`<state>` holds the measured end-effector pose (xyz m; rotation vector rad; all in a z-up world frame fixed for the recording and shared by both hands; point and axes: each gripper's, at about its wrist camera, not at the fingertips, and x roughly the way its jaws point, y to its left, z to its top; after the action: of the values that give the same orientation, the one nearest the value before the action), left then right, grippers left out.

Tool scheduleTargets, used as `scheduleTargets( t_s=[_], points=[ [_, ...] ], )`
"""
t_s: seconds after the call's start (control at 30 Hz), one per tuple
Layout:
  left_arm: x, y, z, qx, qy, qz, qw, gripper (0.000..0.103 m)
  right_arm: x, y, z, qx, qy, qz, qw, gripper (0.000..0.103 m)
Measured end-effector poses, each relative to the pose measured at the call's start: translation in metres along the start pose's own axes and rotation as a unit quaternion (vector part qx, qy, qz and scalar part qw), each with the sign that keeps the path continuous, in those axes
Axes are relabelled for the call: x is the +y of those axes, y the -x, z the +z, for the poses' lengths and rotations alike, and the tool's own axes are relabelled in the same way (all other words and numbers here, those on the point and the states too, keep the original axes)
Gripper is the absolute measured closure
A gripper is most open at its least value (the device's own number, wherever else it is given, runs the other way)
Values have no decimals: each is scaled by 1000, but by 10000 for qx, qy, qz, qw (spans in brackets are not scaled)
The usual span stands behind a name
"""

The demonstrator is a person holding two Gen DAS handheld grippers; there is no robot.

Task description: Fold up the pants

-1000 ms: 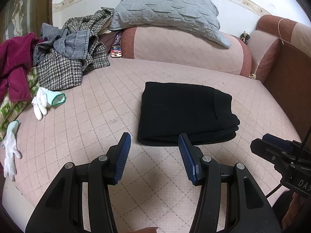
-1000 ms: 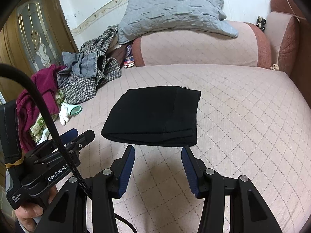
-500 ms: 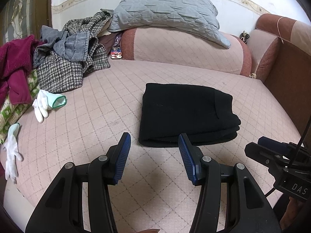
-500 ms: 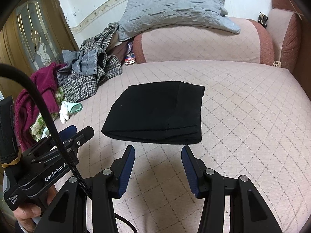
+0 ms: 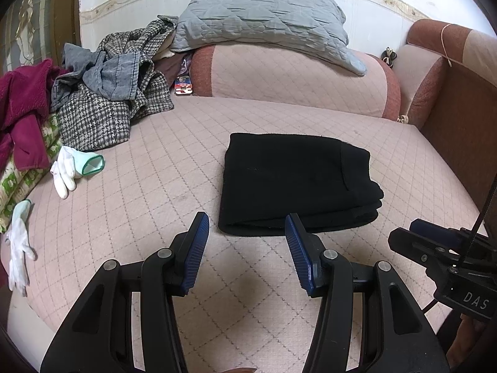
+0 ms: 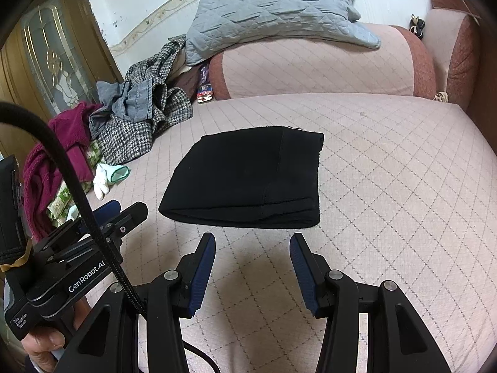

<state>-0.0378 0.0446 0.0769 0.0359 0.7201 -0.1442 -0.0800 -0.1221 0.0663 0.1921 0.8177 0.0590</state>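
The black pants (image 5: 295,183) (image 6: 248,180) are lying folded in the middle of the pink mattress (image 5: 155,171), unchanged from before. The left gripper (image 5: 247,227) and right gripper (image 6: 252,245) are still hovering near its front edge, jaws wide open, holding nothing.

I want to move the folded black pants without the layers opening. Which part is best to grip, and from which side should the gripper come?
Grip the black pants at the rounded near edge, coming low from the front, where the left gripper hangs open. That edge looks like a closed fold, so a pinch there probably holds all layers; the right end shows separate stacked layers that could slip apart.
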Motion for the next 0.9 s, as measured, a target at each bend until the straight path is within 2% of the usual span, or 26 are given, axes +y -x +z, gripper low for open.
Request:
scheduleTargets(
  t_s=[0.57,0.9],
  points=[
    [-1,0,1,4,-8,15,10000,52,0,-3,-2,61,-5,27,10000,55],
    [5,1,2,-104,42,-144,9998,52,0,-3,-1,75,-15,29,10000,55]
  ],
)
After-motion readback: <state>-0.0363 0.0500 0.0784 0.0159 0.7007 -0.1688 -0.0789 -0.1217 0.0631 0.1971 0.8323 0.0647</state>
